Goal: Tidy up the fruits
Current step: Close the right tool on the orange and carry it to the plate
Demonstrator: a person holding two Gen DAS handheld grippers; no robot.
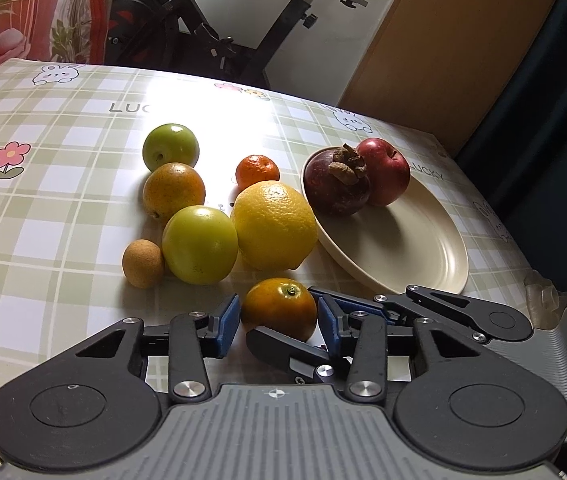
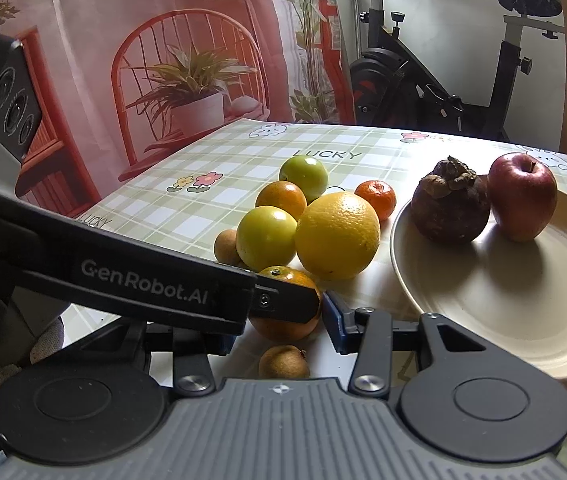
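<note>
Both grippers at one green-tinged orange [image 2: 283, 304]

Left gripper [image 2: 283, 298] crosses in front, fingers on the orange; right gripper [image 2: 279, 328] flanks it; cream round plate [image 2: 483, 308] holds a red apple [image 2: 521, 196] and a dark mangosteen [image 2: 449, 204].

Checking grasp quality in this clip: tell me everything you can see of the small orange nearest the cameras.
The small orange is round, with a glossy, dimpled peel shading dark green around a green stem button that faces up. It sits on the checked tablecloth, in front of the big yellow citrus and apart from it. The left gripper has a blue pad against each side. The right gripper also straddles it, but one of its pads is hidden, so contact is unclear.
</note>
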